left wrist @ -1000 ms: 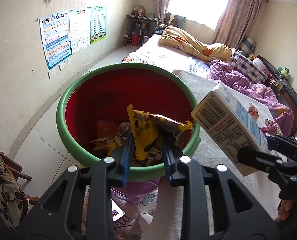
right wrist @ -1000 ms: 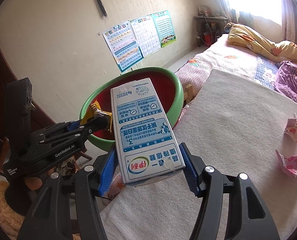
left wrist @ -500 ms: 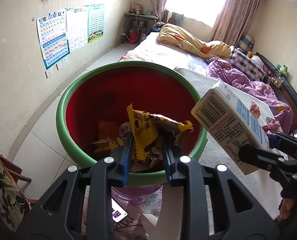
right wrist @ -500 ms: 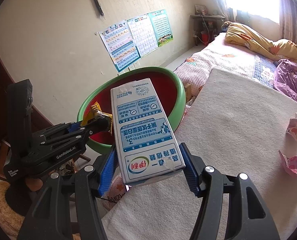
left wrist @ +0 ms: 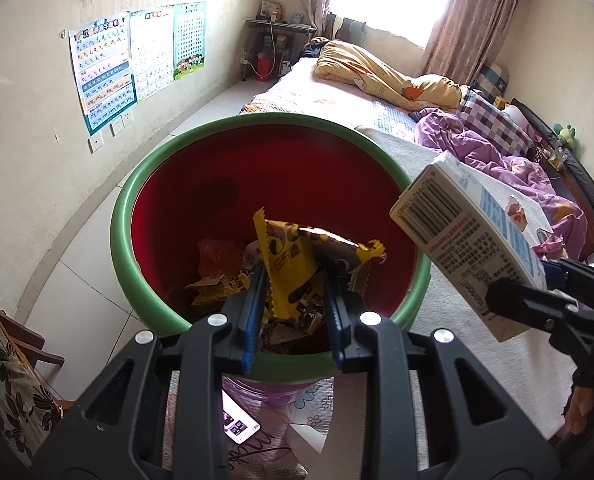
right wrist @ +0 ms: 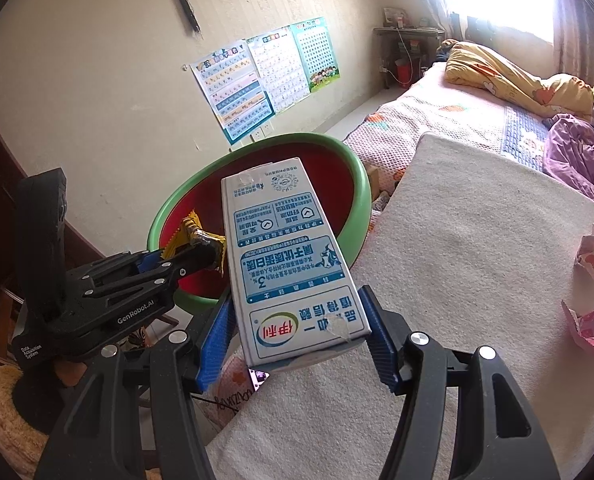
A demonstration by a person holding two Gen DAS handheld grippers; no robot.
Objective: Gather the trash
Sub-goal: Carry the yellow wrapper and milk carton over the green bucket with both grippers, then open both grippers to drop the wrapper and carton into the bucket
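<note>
Yellow snack wrapper (left wrist: 293,264) sits pinched between the pads of the left gripper (left wrist: 295,300), directly above the open mouth of the green-rimmed red basin (left wrist: 137,200); loose wrappers already lie on its floor. Milk carton (right wrist: 293,268) is clamped across its width in the right gripper (right wrist: 297,336), long axis running away from the fingers toward the basin, far end over the near rim. Judgement: left hand is better placed; letting go should drop the wrapper in. Two crumpled pink papers (right wrist: 589,324) lie on the bed cover (right wrist: 477,240).

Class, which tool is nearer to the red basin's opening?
Left. The left tool hangs above the red basin; the right tool is beside its rim, over the bed.
</note>
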